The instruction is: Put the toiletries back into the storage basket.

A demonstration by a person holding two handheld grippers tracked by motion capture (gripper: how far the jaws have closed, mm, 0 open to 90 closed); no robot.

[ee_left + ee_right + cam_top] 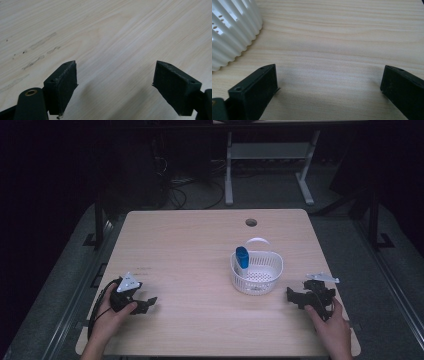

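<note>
Left gripper held in the left hand low over the table, well to the left of the white basket and nearer the person's edge; jaws spread wide apart with nothing between them, just bare pale woodgrain and a few faint grey smudges on the wood seen past the tips in the left gripper view. Grey three-cornered plate on top, black cable looping off behind toward the table's left edge. Right gripper held in the right hand just right of the basket and slightly nearer the person, close to it but apart; jaws likewise wide apart and gripping nothing, with plain wood between them in the right gripper view and the basket's ribbed white wall standing off to the upper left. Inside the basket, a blue bottle leaning upright against the left wall. Beyond the basket, a round cable hole near the table's far edge.
</note>
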